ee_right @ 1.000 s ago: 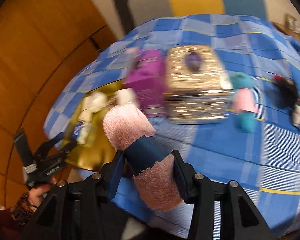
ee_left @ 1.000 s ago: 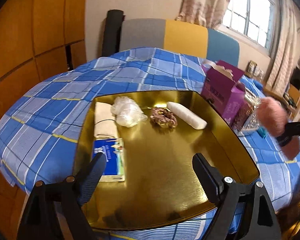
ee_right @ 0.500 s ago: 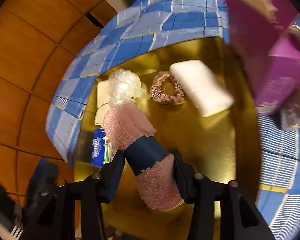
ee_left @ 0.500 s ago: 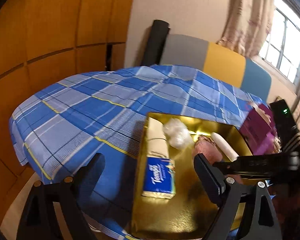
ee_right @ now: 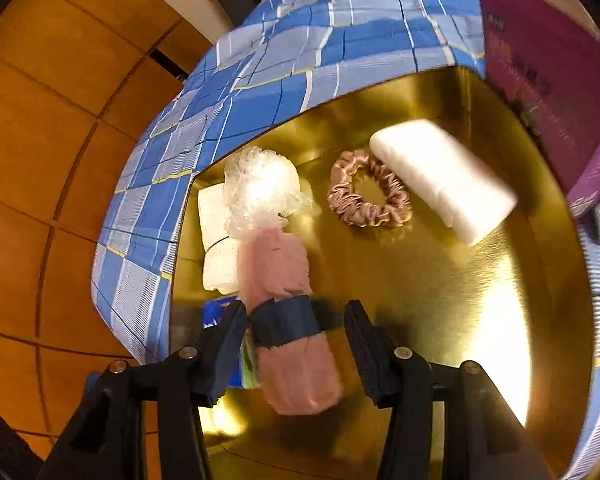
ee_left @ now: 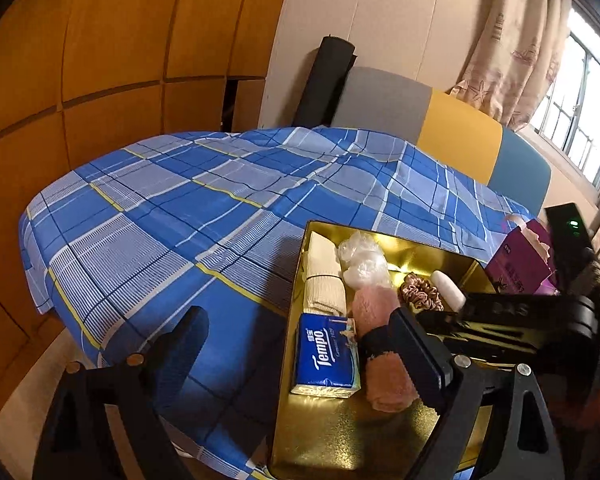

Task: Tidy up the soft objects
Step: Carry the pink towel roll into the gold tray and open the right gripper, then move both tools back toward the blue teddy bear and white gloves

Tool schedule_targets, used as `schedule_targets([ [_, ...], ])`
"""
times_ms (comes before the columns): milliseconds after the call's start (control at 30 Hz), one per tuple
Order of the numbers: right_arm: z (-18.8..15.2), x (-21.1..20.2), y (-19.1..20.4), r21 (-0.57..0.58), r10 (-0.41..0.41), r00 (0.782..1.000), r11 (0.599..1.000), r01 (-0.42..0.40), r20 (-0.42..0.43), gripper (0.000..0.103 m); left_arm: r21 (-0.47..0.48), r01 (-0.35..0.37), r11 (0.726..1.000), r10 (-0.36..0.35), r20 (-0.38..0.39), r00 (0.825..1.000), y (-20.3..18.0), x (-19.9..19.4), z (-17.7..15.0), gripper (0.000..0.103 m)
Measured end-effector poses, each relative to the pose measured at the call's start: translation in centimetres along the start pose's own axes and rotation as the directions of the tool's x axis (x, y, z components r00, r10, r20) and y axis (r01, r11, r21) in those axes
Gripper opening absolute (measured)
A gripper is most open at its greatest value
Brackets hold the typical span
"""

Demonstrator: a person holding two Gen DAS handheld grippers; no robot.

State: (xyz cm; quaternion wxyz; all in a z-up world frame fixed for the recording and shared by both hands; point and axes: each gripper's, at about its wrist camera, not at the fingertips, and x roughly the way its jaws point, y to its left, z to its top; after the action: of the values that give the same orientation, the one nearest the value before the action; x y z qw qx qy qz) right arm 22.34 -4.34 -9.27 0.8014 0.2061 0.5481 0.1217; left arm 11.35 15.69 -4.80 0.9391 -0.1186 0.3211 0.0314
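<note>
The blue plaid tablecloth (ee_left: 204, 216) fills most of the space ahead of the left gripper (ee_left: 300, 344), which hangs over it with its jaws wide apart and nothing between them.

The gold tray (ee_right: 480, 300) sits right under the right gripper (ee_right: 296, 334) and off to the right of the left one, resting on the cloth. A purple box (ee_right: 552, 76) stands just past the tray's far right corner, seen from the right gripper.

In the tray, the rolled pink towel (ee_right: 284, 304) with its dark blue band lies between the right gripper's 2 fingers. The jaws have just been opening: the left finger is right up against the band (can't tell if it's actually touching), the right one is clearly off it, with tray showing in the gap.

Ahead and to the right of that gripper lies a white pad (ee_right: 444, 180), with a pink scrunchie (ee_right: 370, 190) touching its left end. Straight ahead, at the towel's far tip, there's a crinkly clear plastic bundle (ee_right: 264, 188), and a folded cream cloth (ee_right: 216, 240) to its left. A blue Tempo tissue pack (ee_left: 326, 354) lies just left of the towel, tucked behind the right gripper's left finger.
</note>
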Motion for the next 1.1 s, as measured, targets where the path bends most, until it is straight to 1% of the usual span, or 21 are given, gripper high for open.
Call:
schedule_targets([
  [100, -0.7, -0.9, 0.1, -0.054, -0.007, 1.000, 0.999, 0.008, 0.012, 0.051, 0.008, -0.002, 1.000, 0.002, -0.011, 1.000, -0.2, 0.2, -0.1, 0.092],
  [167, -1.4, -1.5, 0.3, -0.100, -0.026, 0.999, 0.995, 0.028, 0.023, 0.051, 0.007, 0.003, 1.000, -0.003, -0.017, 1.000, -0.3, 0.3, -0.3, 0.092],
  [300, -2.3, -3.0, 0.8, -0.185, -0.045, 0.997, 0.981, 0.058, 0.069, 0.051, 0.013, 0.019, 1.000, -0.018, -0.033, 0.999, -0.6, 0.6, -0.5, 0.092],
  [367, -2.7, -4.3, 1.0, -0.223, -0.034, 0.994, 0.973, 0.057, 0.104, 0.052, 0.020, 0.054, 0.998, -0.053, -0.049, 0.997, -0.9, 0.7, -0.6, 0.092],
  [433, -3.1, -5.6, 1.3, -0.264, -0.037, 0.989, 0.962, 0.075, 0.144, 0.052, 0.024, 0.082, 0.996, -0.081, -0.053, 0.995, -1.3, 0.7, -0.8, 0.092],
  [567, -3.7, -8.2, 1.4, -0.337, -0.018, 0.979, 0.937, 0.087, 0.204, 0.052, 0.054, 0.119, 0.991, -0.115, -0.063, 0.991, -2.5, 0.5, -1.3, 0.092],
  [700, -4.7, -10.6, 0.9, -0.391, -0.038, 0.963, 0.909, 0.145, 0.268, 0.052, 0.084, 0.155, 0.984, -0.150, -0.067, 0.986, -3.7, 0.1, -1.9, 0.092],
  [800, -5.3, -12.6, -0.4, -0.395, -0.043, 0.949, 0.902, 0.172, 0.313, 0.052, 0.109, 0.181, 0.977, -0.176, -0.059, 0.983, -4.6, -0.4, -2.1, 0.092],
  [933, -6.1, -15.7, -3.5, -0.360, -0.057, 0.924, 0.911, 0.203, 0.377, 0.052, 0.154, 0.225, 0.962, -0.220, -0.050, 0.974, -6.1, -1.4, -2.5, 0.092],
  [1033, -6.5, -17.5, -6.3, -0.317, -0.084, 0.914, 0.922, 0.223, 0.398, 0.052, 0.167, 0.266, 0.949, -0.260, -0.058, 0.964, -7.2, -2.0, -3.0, 0.092],
  [1100, -6.6, -18.4, -8.5, -0.280, -0.119, 0.908, 0.928, 0.245, 0.402, 0.052, 0.182, 0.289, 0.940, -0.281, -0.066, 0.957, -8.1, -2.2, -3.3, 0.092],
])
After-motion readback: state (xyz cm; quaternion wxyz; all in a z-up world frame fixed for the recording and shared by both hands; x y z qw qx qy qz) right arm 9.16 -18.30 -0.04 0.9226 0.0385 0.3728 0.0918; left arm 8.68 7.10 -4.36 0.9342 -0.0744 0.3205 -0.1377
